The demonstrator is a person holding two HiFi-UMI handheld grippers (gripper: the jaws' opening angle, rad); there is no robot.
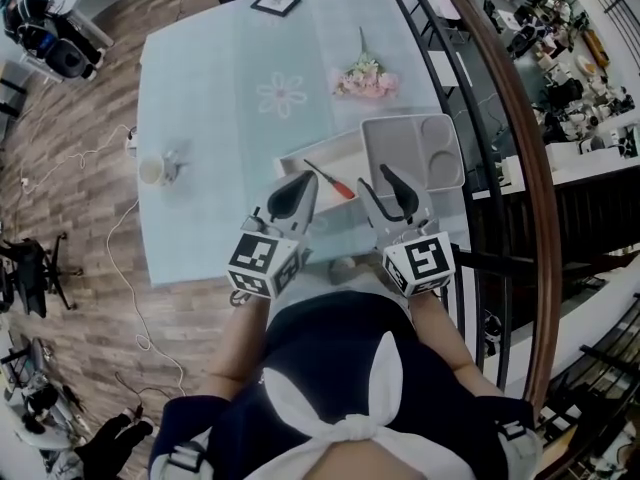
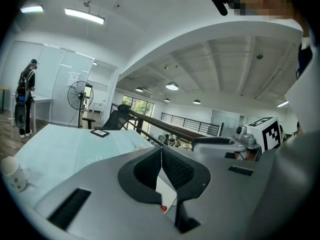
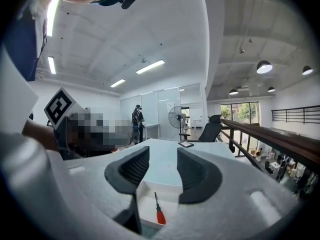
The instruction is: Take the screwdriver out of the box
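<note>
A screwdriver (image 1: pixel 330 180) with a red handle and thin dark shaft lies slanted inside the open white box (image 1: pixel 300 158) on the pale blue table. In the right gripper view the screwdriver (image 3: pixel 159 211) shows low between the jaws, lying in the box (image 3: pixel 145 194). My right gripper (image 1: pixel 375 178) hovers at the box's near right corner; its jaws (image 3: pixel 162 166) stand apart with nothing between the pads. My left gripper (image 1: pixel 306 180) hangs over the box's near edge, left of the screwdriver, pads pressed together (image 2: pixel 161 159) on nothing. A sliver of red handle (image 2: pixel 163 208) peeks below them.
A grey compartment tray (image 1: pixel 412 153) adjoins the box on the right. Pink flowers (image 1: pixel 365 80), a small black frame (image 1: pixel 275 3) and a white mug (image 1: pixel 152 171) sit elsewhere on the table. A railing (image 1: pixel 520 168) runs close along the table's right side.
</note>
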